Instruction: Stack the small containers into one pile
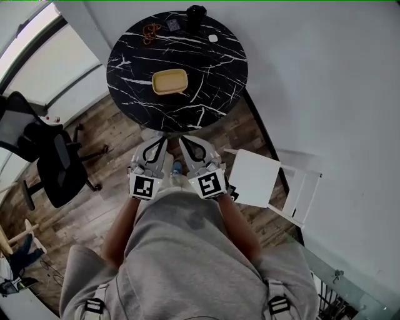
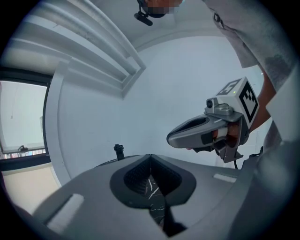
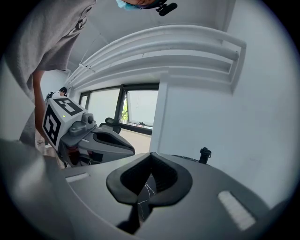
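Black marble with white veins makes up the round worktop (image 1: 212, 94) ahead of me, and the task's shallow yellow rectangular container (image 1: 170, 82) lies near its middle, nothing touching it; from the head view I cannot tell whether it is one piece or several nested together. Along the far edge sit a black cylindrical object (image 1: 195, 15), a small dark square item (image 1: 172, 25), a brown looped thing (image 1: 150, 31) and a small white object (image 1: 213, 38), all well apart from the container. Both tools are held close to my grey-sweatshirted body (image 1: 181, 250), short of the near rim and over the wooden plank floor (image 1: 112, 125). The left gripper (image 1: 164, 139) has its jaws pressed together with nothing between them, and only the veined marble shows through the gap behind its pads. The right gripper (image 1: 182, 140) is likewise closed on nothing, sitting just beside the left one with the tips angled toward each other. A white chair (image 1: 262, 178) stands to my right, beside the worktop, and a black office chair (image 1: 56, 165) to my left.
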A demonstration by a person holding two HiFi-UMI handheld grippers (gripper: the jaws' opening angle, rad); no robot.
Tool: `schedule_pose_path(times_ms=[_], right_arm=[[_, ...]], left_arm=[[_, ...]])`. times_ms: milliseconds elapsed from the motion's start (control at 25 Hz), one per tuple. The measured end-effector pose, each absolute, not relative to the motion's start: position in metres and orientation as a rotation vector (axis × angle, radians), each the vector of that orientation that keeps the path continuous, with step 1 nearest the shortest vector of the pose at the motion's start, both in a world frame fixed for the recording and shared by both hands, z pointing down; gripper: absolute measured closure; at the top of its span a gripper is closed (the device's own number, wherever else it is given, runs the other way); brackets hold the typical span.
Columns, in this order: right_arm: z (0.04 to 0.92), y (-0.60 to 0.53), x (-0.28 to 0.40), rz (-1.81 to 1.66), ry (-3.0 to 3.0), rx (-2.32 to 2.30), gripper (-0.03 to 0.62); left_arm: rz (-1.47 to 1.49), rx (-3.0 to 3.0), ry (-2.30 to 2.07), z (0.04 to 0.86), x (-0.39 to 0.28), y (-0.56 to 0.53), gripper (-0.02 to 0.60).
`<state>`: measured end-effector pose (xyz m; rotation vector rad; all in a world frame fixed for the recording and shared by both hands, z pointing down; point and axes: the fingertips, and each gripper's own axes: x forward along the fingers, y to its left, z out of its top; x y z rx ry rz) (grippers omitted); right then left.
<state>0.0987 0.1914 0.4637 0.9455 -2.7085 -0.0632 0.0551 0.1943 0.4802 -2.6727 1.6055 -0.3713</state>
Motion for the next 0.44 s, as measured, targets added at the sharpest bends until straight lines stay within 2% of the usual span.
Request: schedule_pose_path(times_ms=[440], right_arm=[[0.455, 0.194, 0.139, -0.1, -2.718, 1.009, 0.583]], left_arm=[[-0.452, -2.644, 1.501, 0.472, 0.092, 0.208, 0.58]])
